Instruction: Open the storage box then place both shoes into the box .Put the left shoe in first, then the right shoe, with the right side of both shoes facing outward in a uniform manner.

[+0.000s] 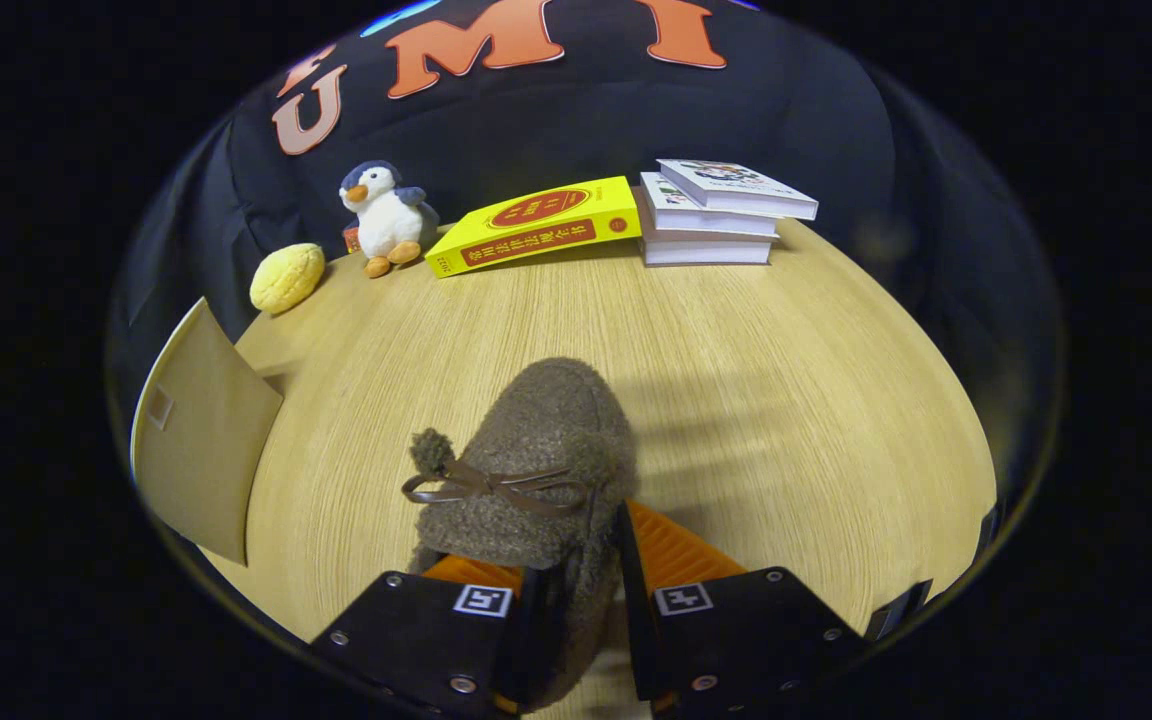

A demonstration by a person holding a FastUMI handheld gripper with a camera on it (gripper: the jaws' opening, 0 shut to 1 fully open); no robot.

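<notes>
A fuzzy brown shoe (pixel 541 450) with a thin leather bow and a pompom points away from me over the wooden table (pixel 786 380). My gripper (pixel 576 590) is shut on the shoe's heel rim, one finger on each side of the fleece edge. The toe reaches out well beyond the fingers. To the left of the fingers stands a tan cardboard flap of the storage box (pixel 201 430), tilted up; the box's inside is hidden.
Along the table's far edge lie a yellow sponge-like lump (pixel 286 277), a penguin plush (pixel 386 217), a yellow book (pixel 536 235) and a stack of white books (pixel 716 215). The black cloth wall rises behind them.
</notes>
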